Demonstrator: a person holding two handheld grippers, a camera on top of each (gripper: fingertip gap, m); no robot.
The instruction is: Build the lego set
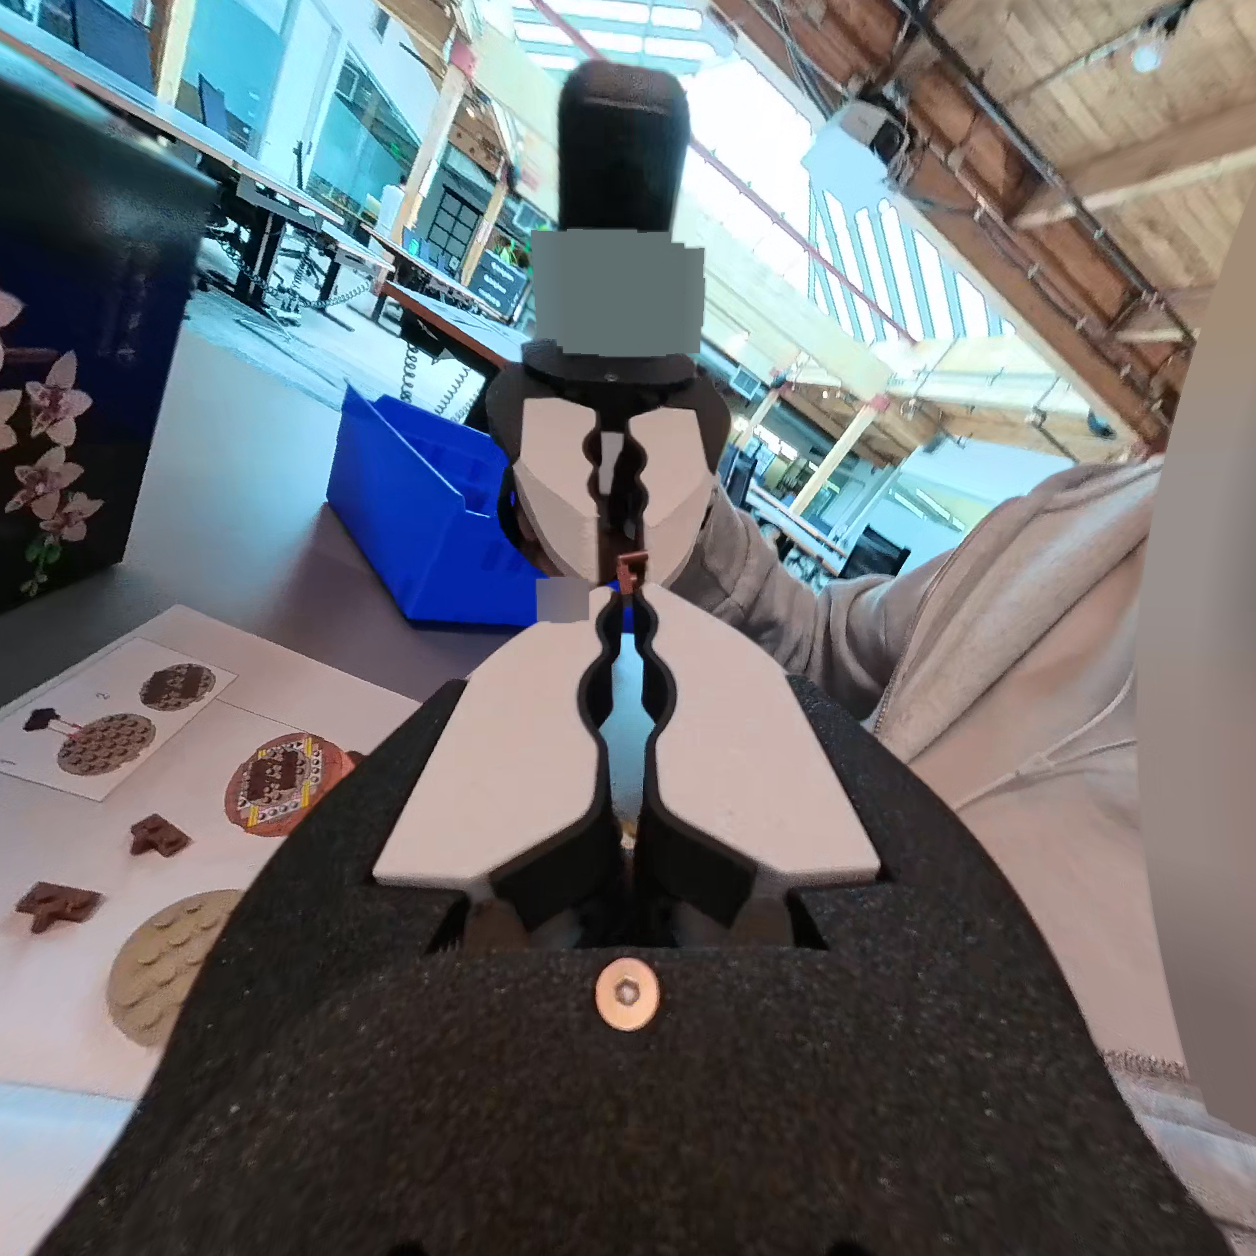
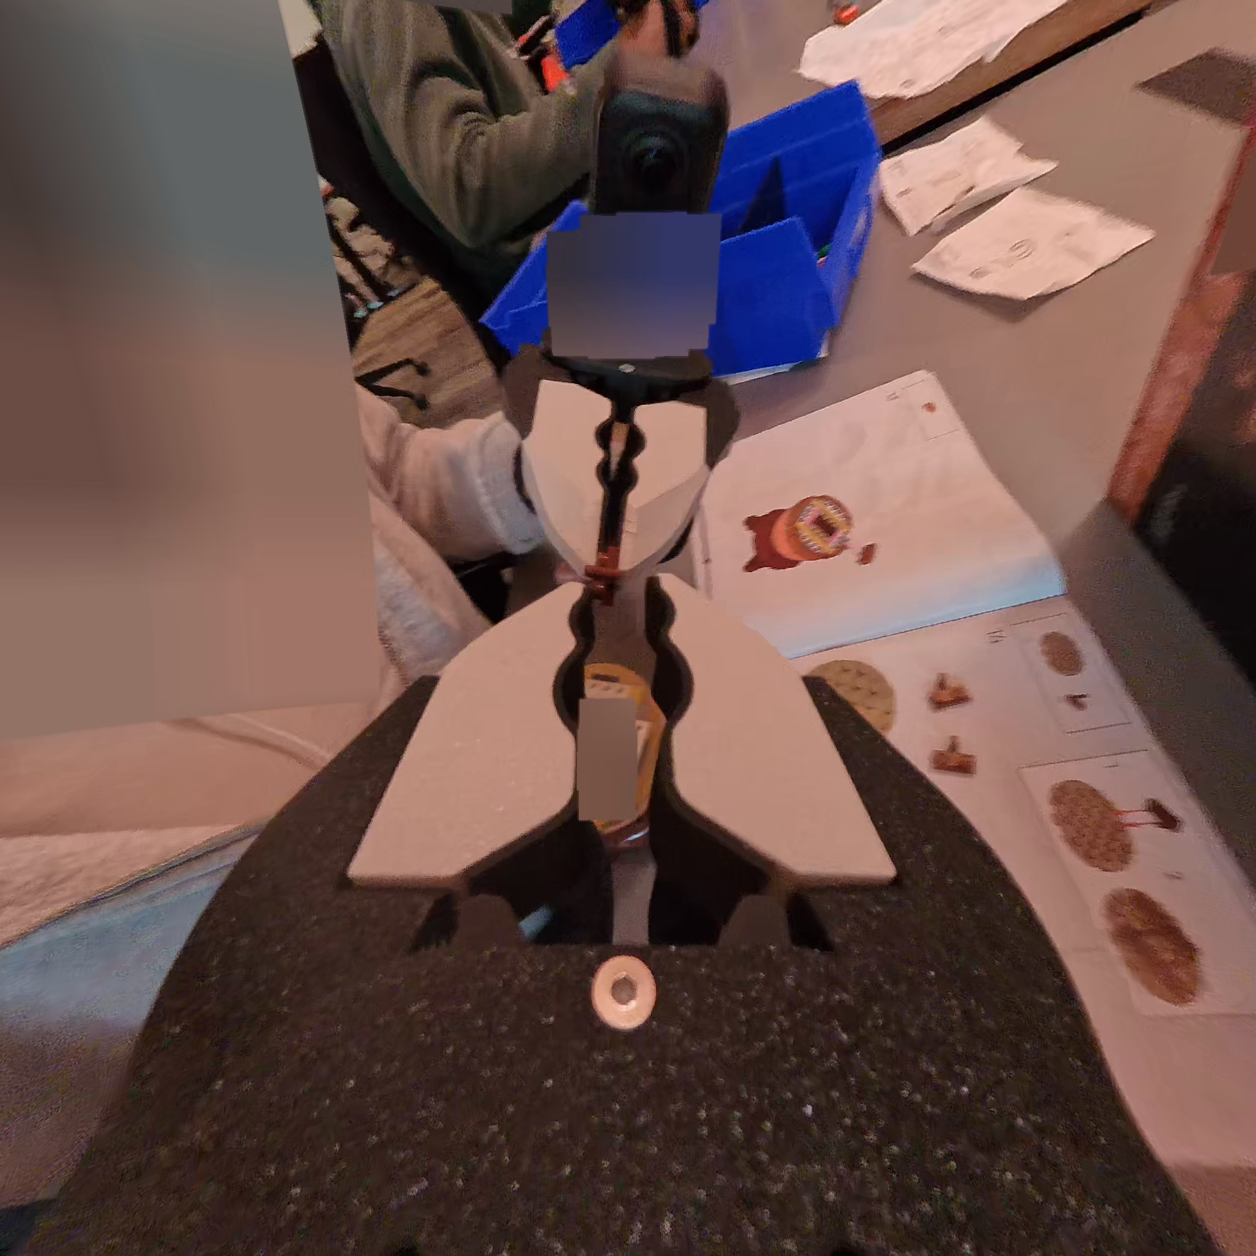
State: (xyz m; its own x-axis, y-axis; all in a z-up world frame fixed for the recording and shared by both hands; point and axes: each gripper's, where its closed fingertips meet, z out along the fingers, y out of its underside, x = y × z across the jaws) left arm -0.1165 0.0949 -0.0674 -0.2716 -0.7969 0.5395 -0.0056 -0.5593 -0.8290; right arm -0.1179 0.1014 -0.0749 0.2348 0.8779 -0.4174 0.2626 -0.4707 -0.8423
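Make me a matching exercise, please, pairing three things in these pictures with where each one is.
Things:
1. blue bin
2. tan round plate
3. small brown piece

Places:
A. between the tips of the left gripper and right gripper
B. on the white instruction sheet
C. on the bare grey table, beyond the sheet

Pairs: 1-C, 2-B, 3-A.

The left wrist view is brightly lit by daylight from the skylights [image 1: 883, 258] at one o'clock, which are blown out to white glare. The right wrist view is dimmer and warmer, with motion blur smearing the instruction sheets [image 2: 1060, 815] at three o'clock. Straight lines are bowed toward the edges in both.
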